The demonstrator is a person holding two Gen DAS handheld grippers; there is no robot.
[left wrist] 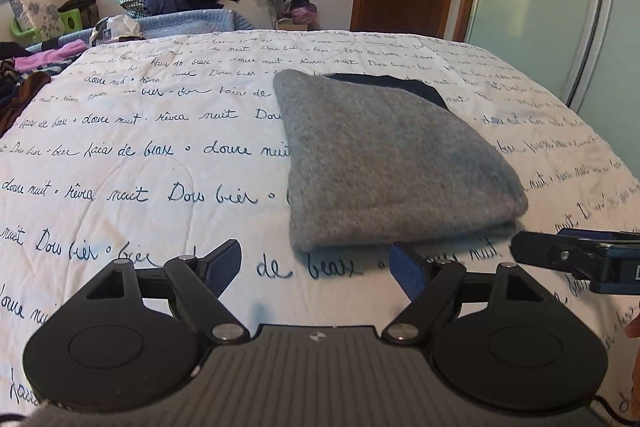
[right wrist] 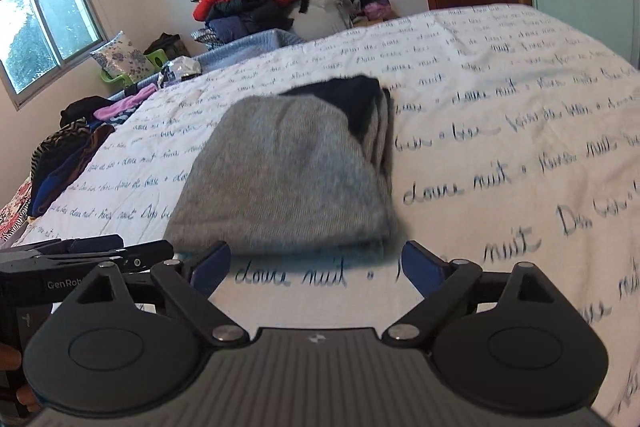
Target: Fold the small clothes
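Both grippers tilt downward over the bedspread (left wrist: 140,163), side by side. The left gripper (left wrist: 316,263) and the right gripper (right wrist: 316,263) gape wide, empty. The folded grey garment (left wrist: 392,163) lies just beyond their fingertips.

Left tongs (left wrist: 318,265): black plastic, two round discs joined by flat arms, silver screws at joints, blue pads on fingers (left wrist: 408,267), ribbed grey body with small white mark. Right tongs (right wrist: 316,263): same make. White letters "GenRob" printed on side of left tongs in right view.
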